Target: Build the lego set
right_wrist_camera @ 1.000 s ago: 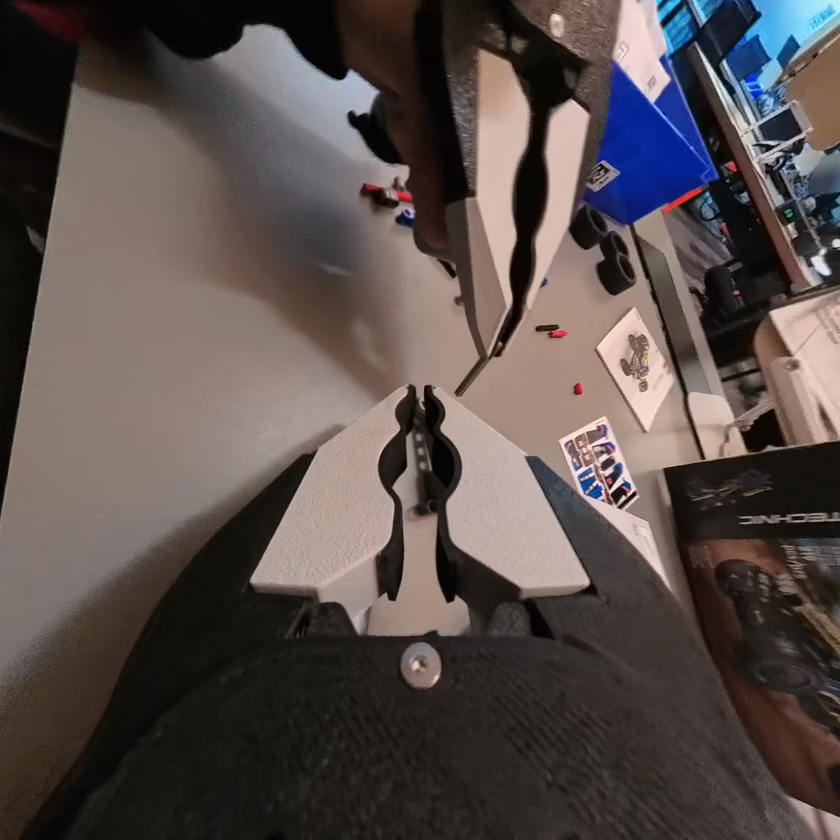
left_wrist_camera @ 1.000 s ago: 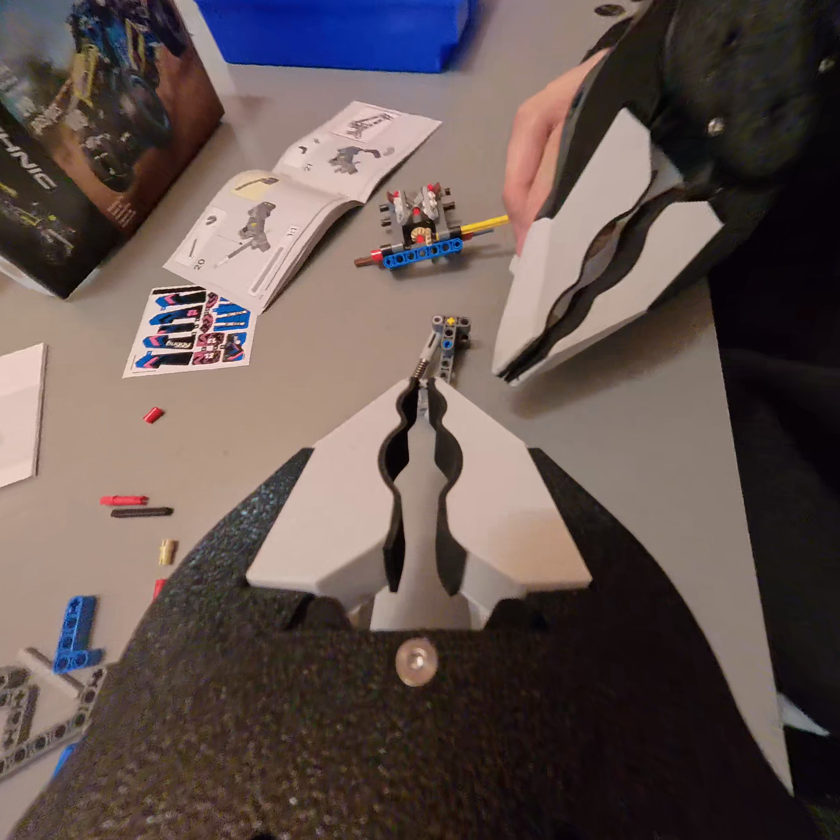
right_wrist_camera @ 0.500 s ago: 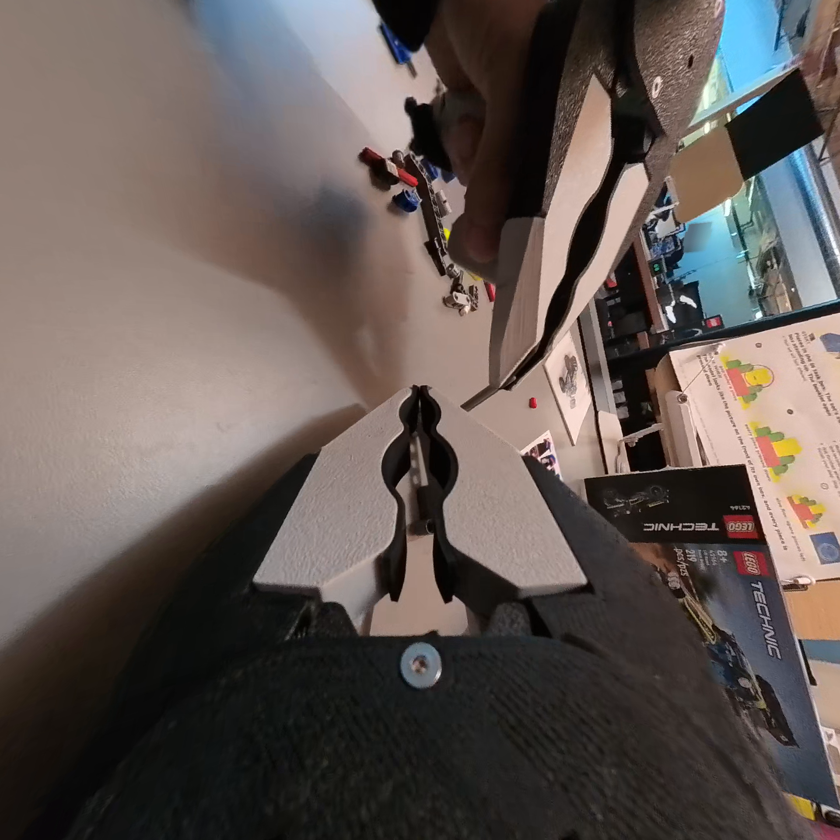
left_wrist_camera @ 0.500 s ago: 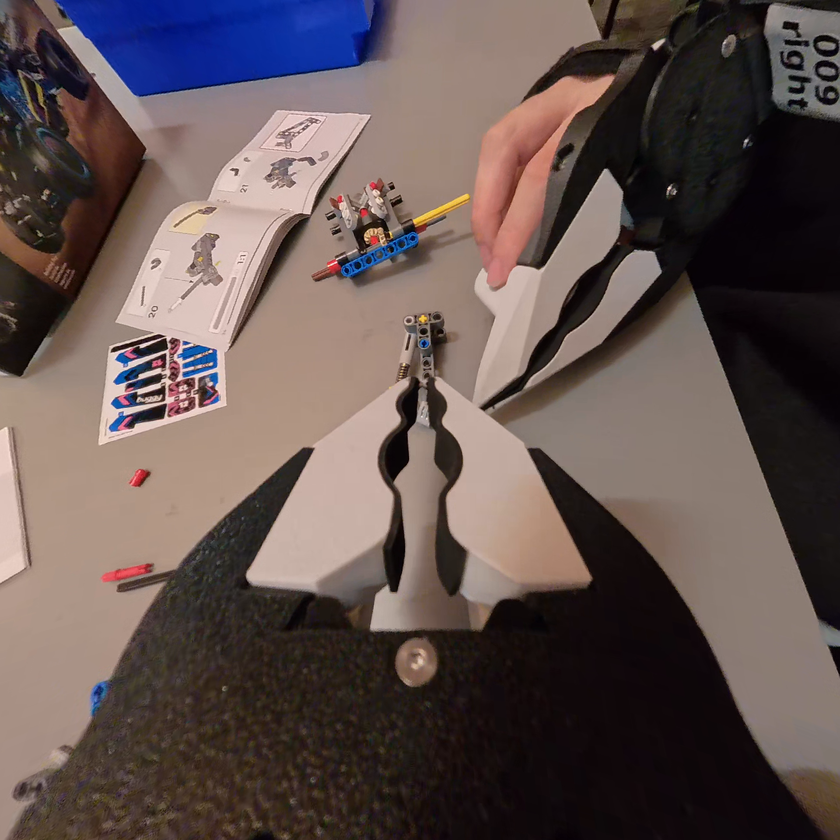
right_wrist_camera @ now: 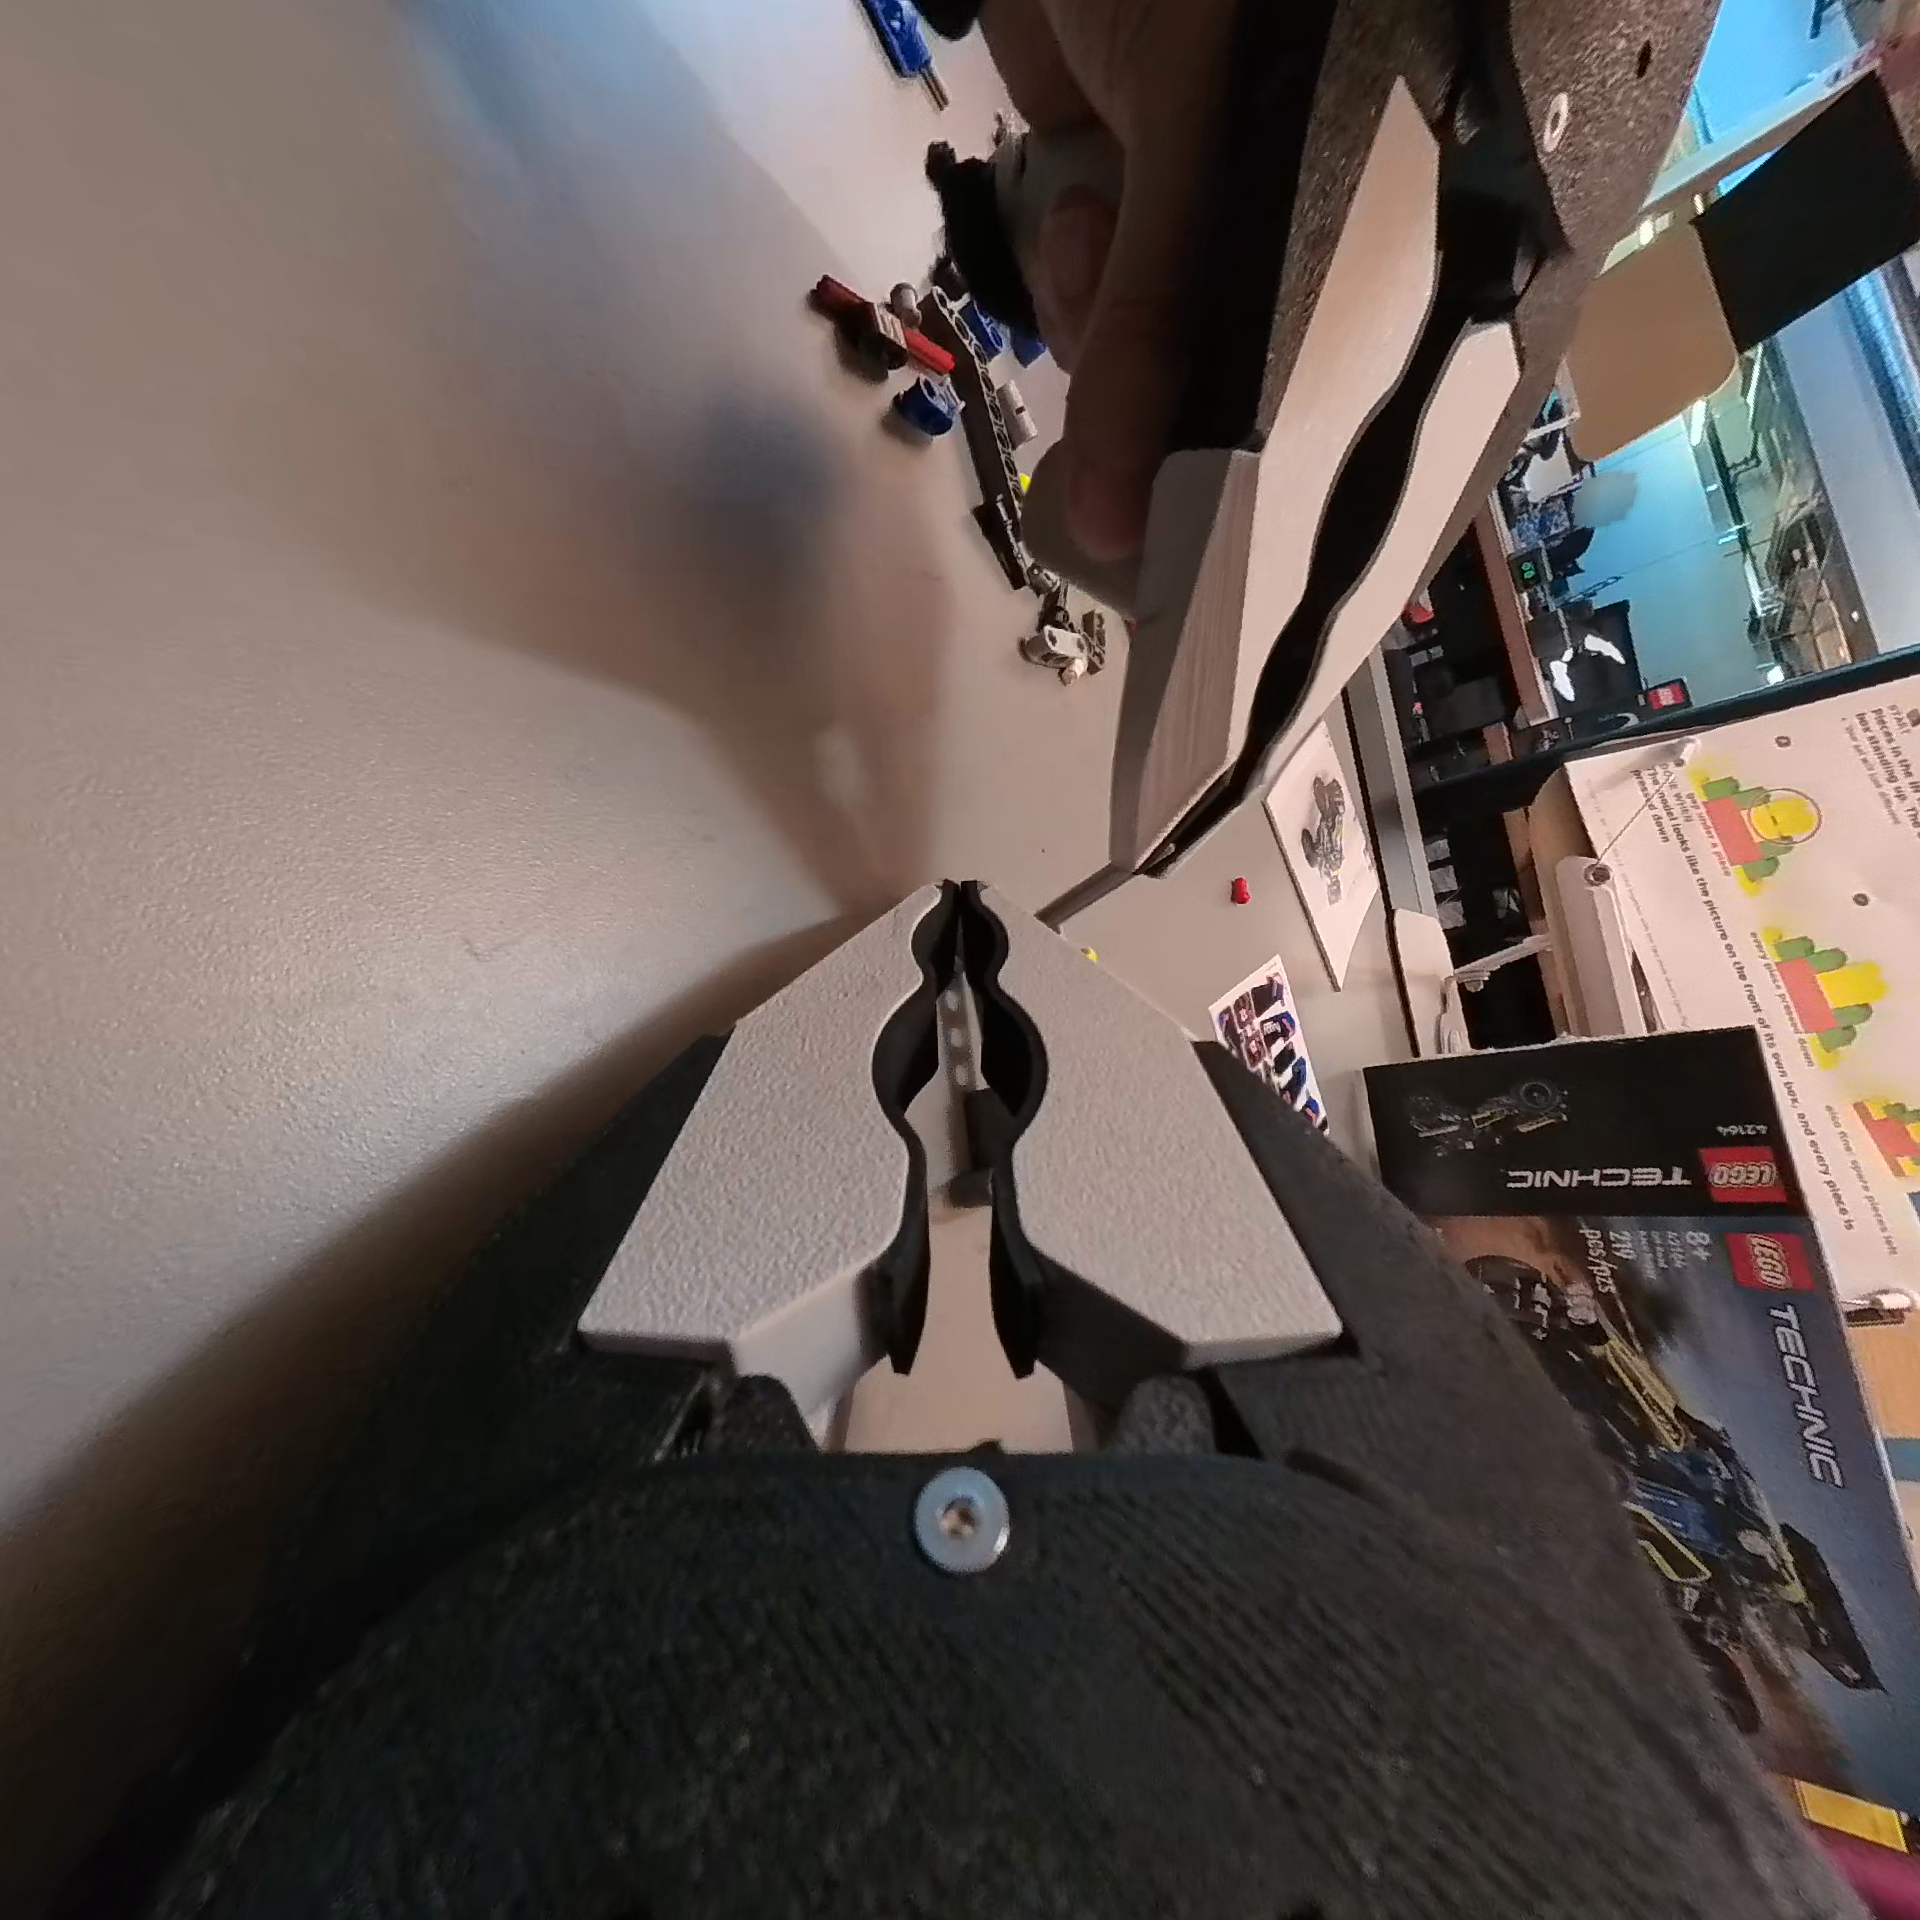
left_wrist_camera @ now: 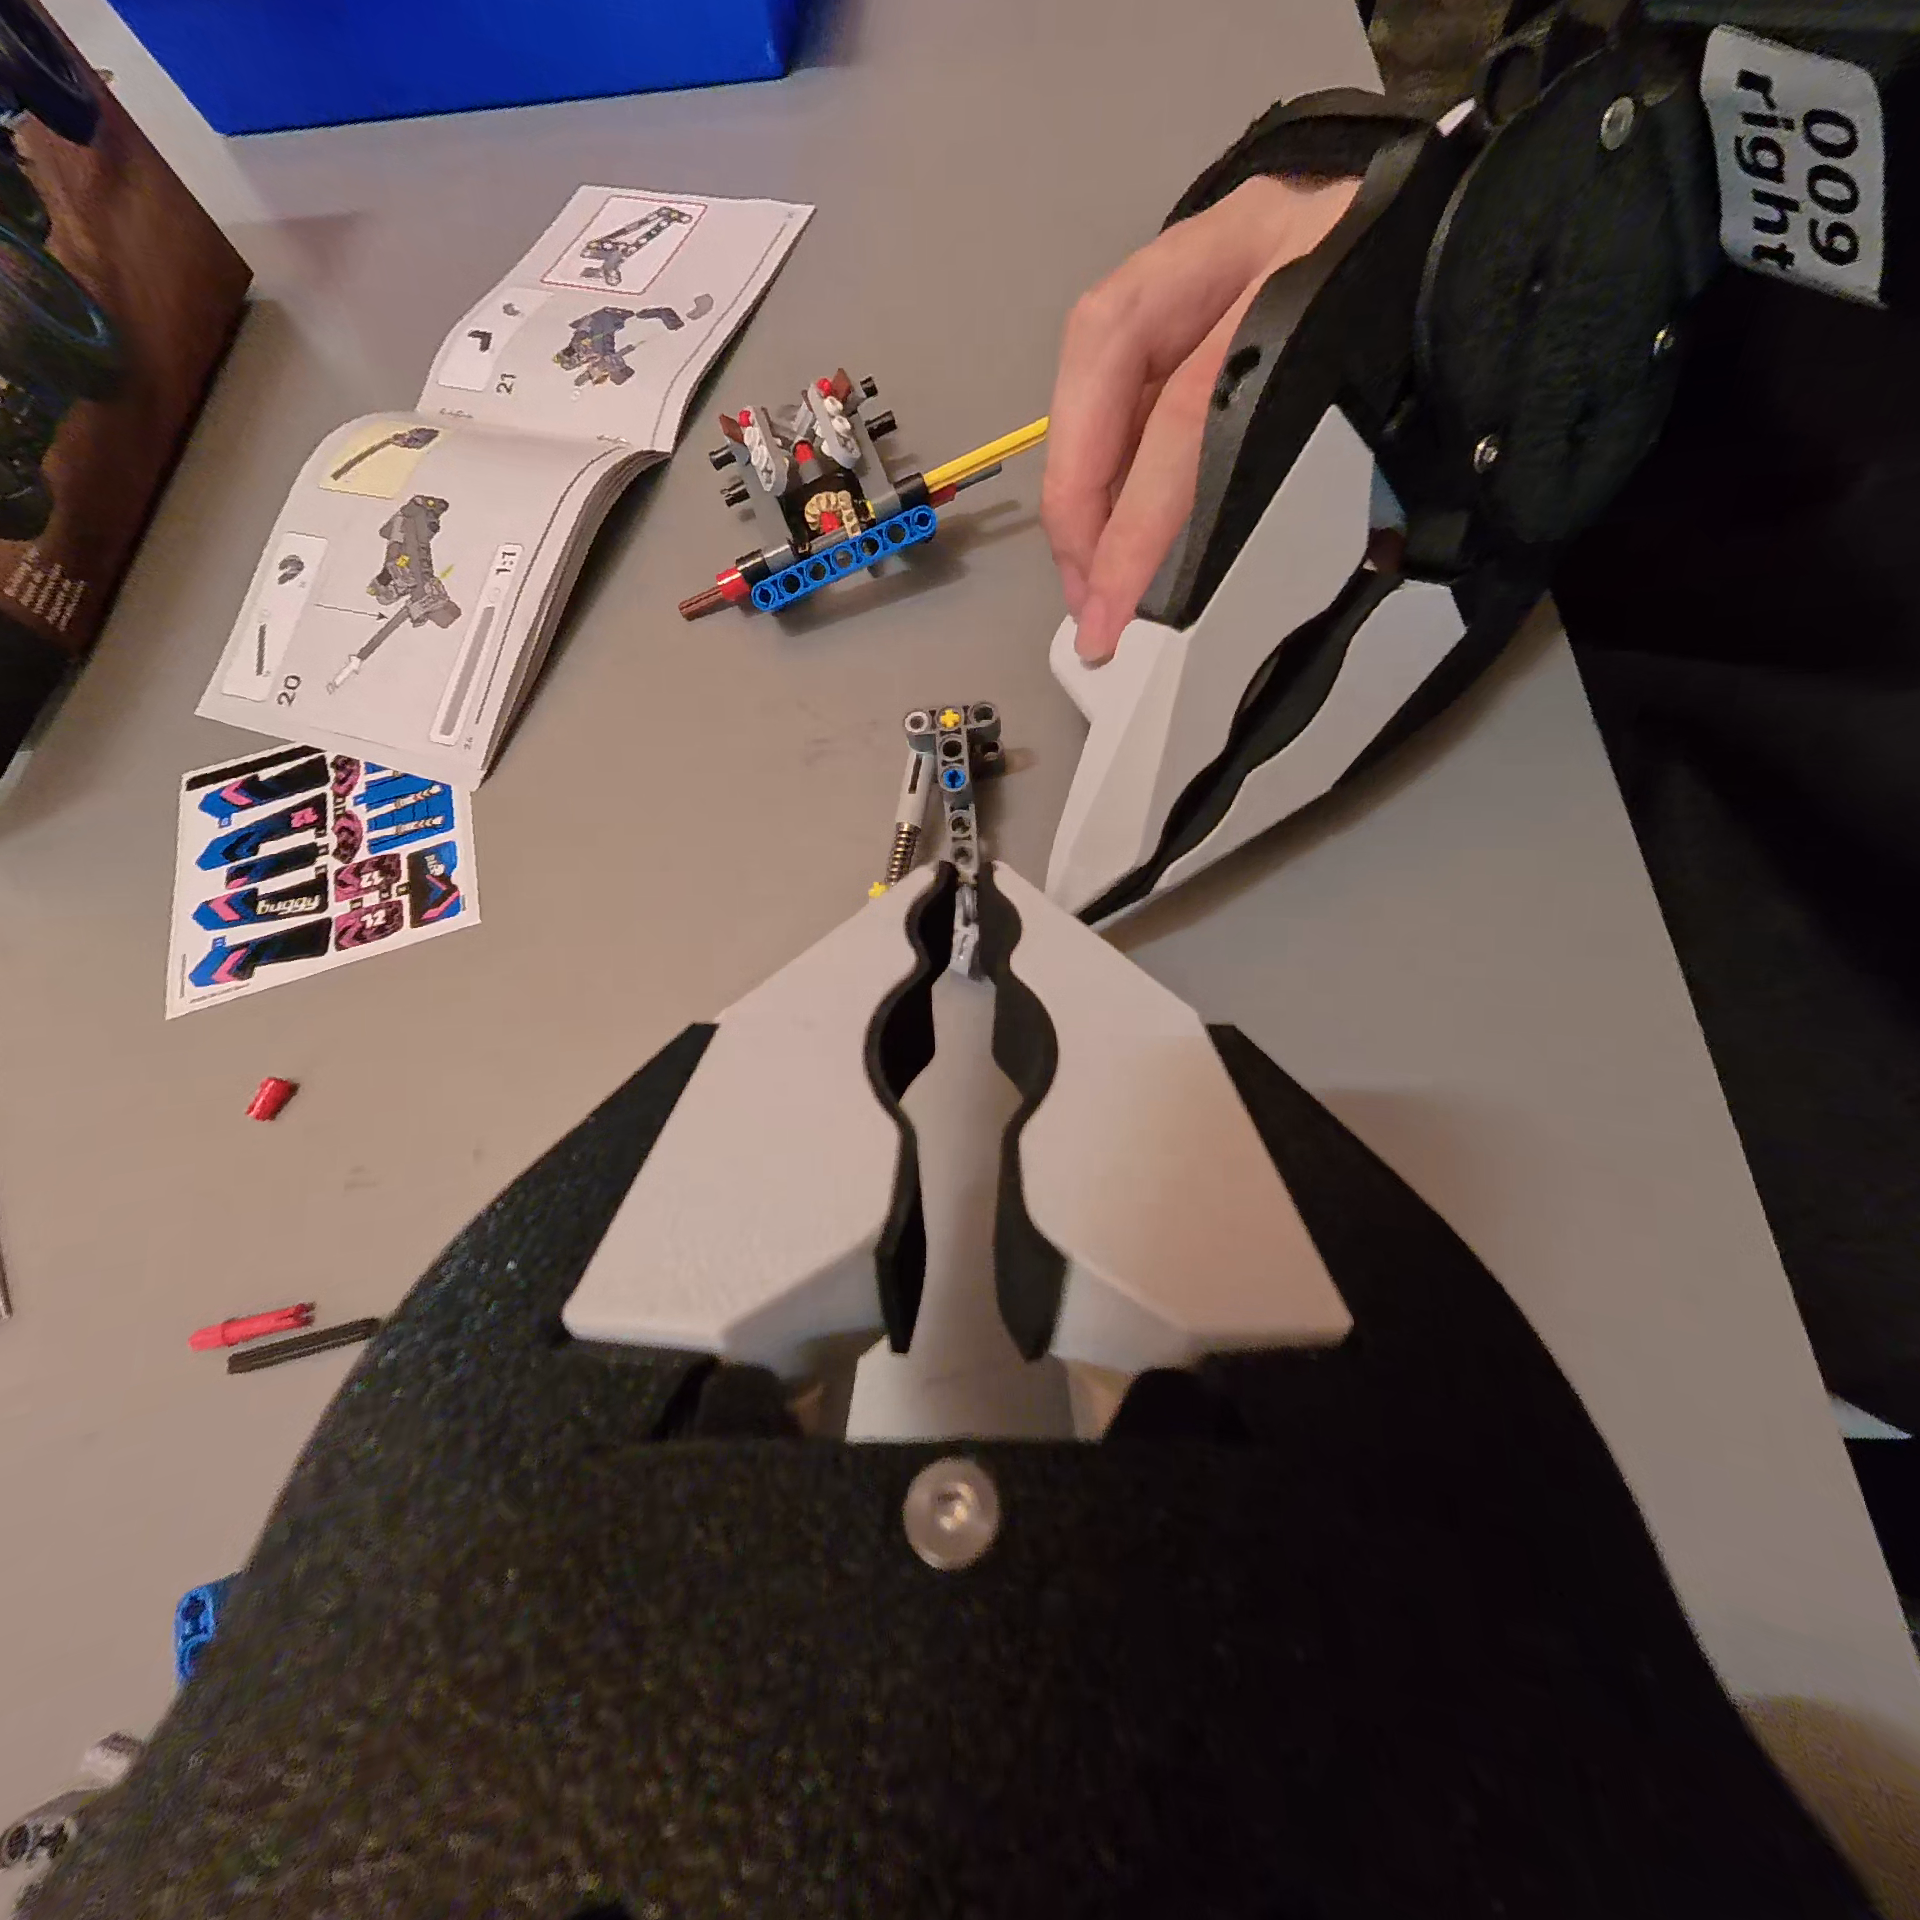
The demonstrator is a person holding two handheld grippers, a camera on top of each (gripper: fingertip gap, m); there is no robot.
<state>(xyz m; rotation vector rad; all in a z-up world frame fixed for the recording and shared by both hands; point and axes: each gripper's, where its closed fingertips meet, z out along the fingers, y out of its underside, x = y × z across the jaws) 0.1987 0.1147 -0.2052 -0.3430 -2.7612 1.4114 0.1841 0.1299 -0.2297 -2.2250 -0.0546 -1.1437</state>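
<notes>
My left gripper (left_wrist_camera: 961, 883) is shut on a small grey subassembly (left_wrist_camera: 951, 774), a holed beam with a spring shock absorber that sticks out forward above the grey table (left_wrist_camera: 644, 935). My right gripper (right_wrist_camera: 956, 888) is shut on a light grey holed beam with a black pin (right_wrist_camera: 958, 1029). In the left wrist view the right gripper (left_wrist_camera: 1081, 914) comes in from the upper right, its tips just right of my left tips. In the right wrist view the left gripper (right_wrist_camera: 1148, 857) hangs above right, with a thin grey end (right_wrist_camera: 1081, 894) poking out.
A partial build with a blue beam and yellow axle (left_wrist_camera: 831, 509) lies beyond, next to an open instruction booklet (left_wrist_camera: 499, 468) and a sticker sheet (left_wrist_camera: 322, 873). Loose pins (left_wrist_camera: 272, 1096), axles (left_wrist_camera: 255, 1330), a set box (right_wrist_camera: 1662, 1351) and a blue bin (left_wrist_camera: 468, 52) lie around. More loose parts (right_wrist_camera: 977, 364) lie far left. Only a small space, under 4 cm, lies between the two pairs of fingers.
The right gripper has swung in closer, so its tips now lie right beside my left gripper's tips. Both grippers stay shut on their pieces.
</notes>
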